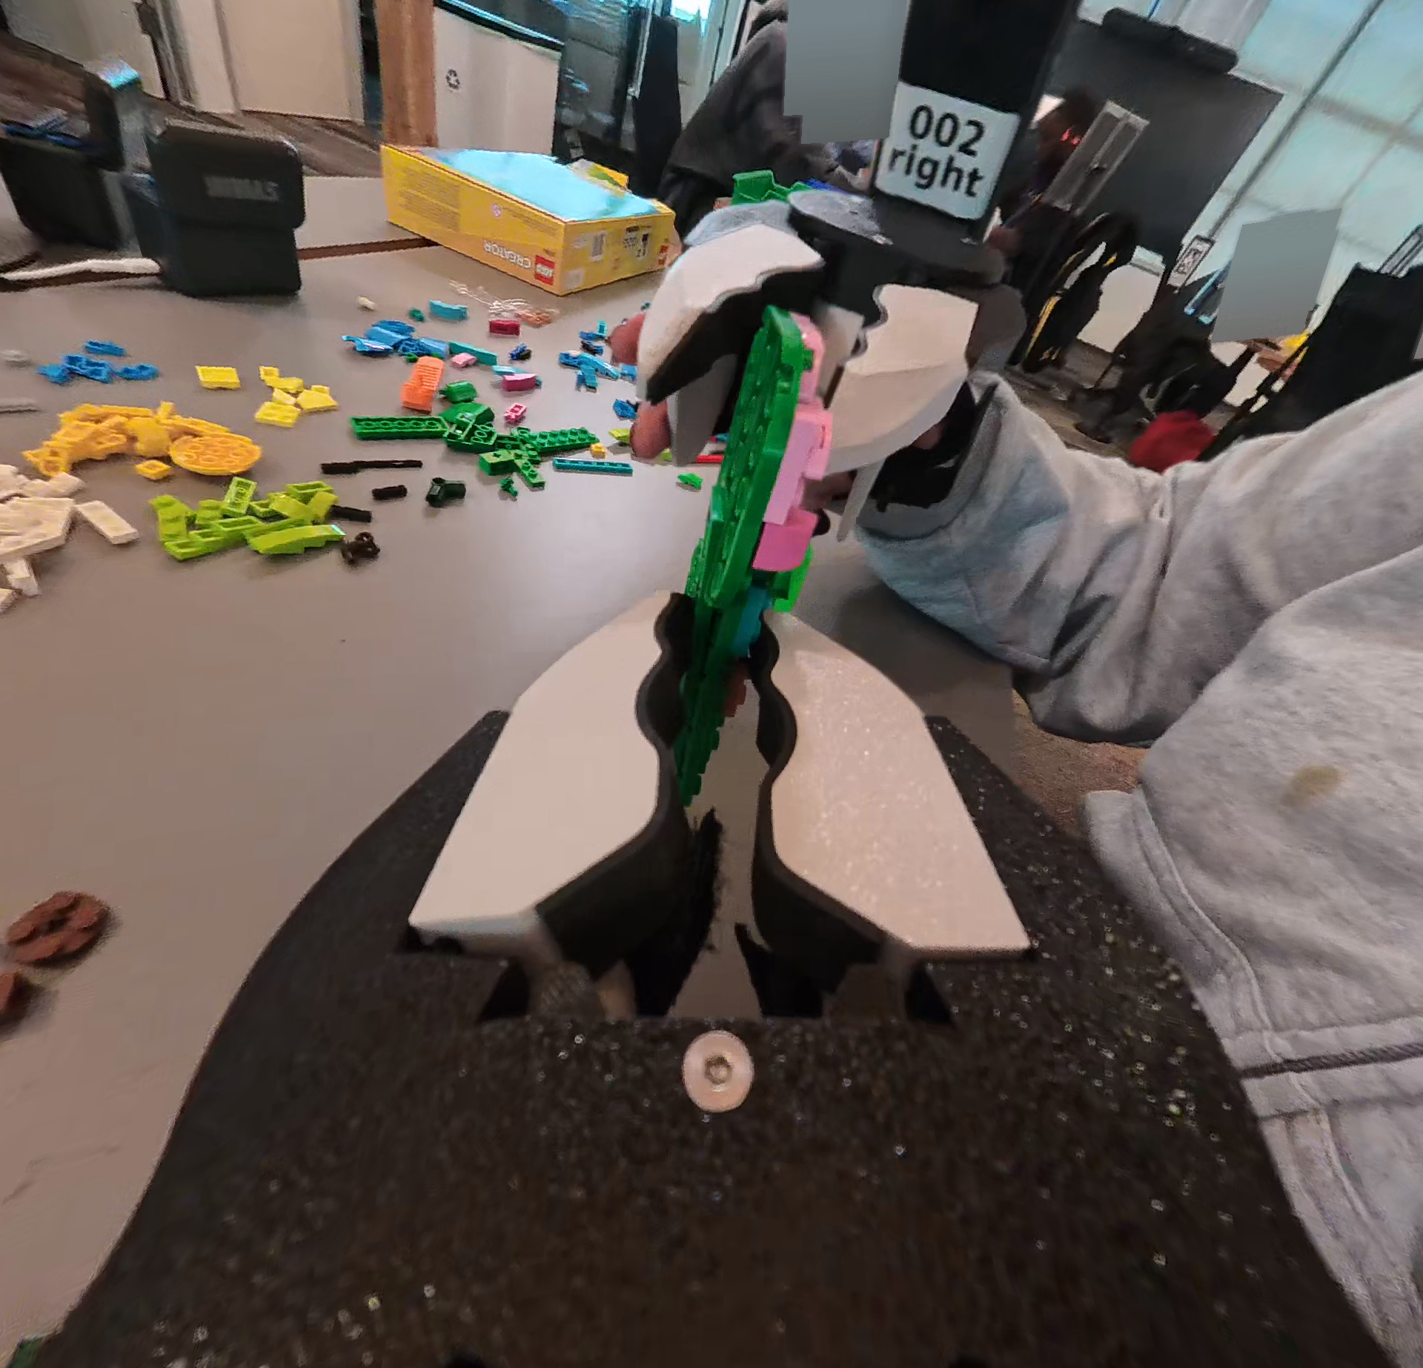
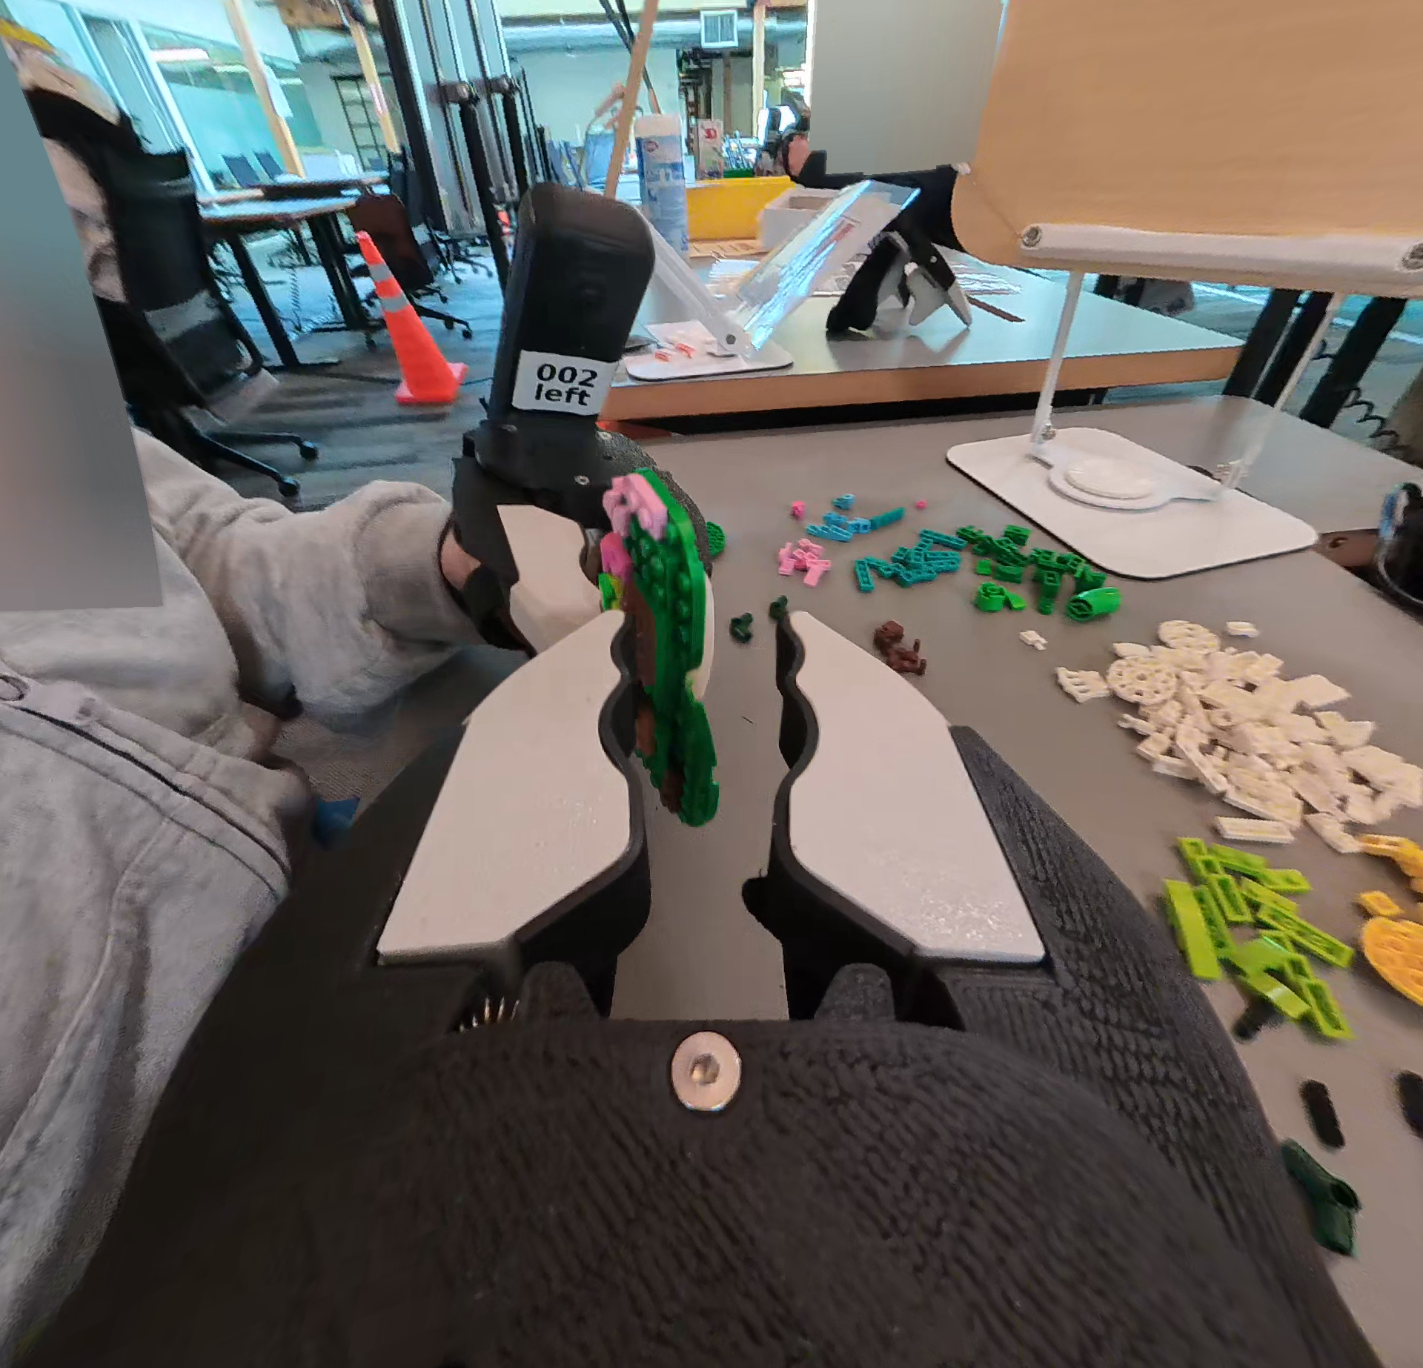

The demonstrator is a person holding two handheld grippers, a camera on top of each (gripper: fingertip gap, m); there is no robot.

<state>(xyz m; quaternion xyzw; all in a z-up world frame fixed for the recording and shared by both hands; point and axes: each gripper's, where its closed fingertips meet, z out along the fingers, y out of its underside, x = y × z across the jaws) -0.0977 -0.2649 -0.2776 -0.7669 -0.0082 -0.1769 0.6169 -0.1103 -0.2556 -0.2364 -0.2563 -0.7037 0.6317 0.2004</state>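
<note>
- My left gripper (image 1: 716,623) is clamped narrow on a green brick plate build (image 1: 739,484), both dark pads pressing its two faces. The thing stands on edge above the grey table (image 1: 462,638).
- The build has pink bricks (image 1: 801,438) stuck on one face near the top, a bit of teal lower down, and some brown bits showing on that same side in the right wrist view.
- My right gripper (image 2: 701,630) has its jaws spread fairly wide. The far end of the build sits between the fingers, right up against the left finger (image 2: 554,753), with a clear gap over to the right finger (image 2: 870,777). So it's not gripping anything.
- Grey sleeves on both arms, and the two grippers face each other across the build.
- Loose bricks are sorted by colour all over the table: a white pile (image 2: 1232,723), lime green ones (image 2: 1255,923), yellow (image 1: 138,438), green (image 1: 493,438), teal (image 2: 916,561), a few pink (image 2: 805,561) and a small brown piece (image 2: 897,642).
- A yellow box (image 1: 531,215) lies farther back on the table, and a white stand base (image 2: 1124,499) sits off to my right.
</note>
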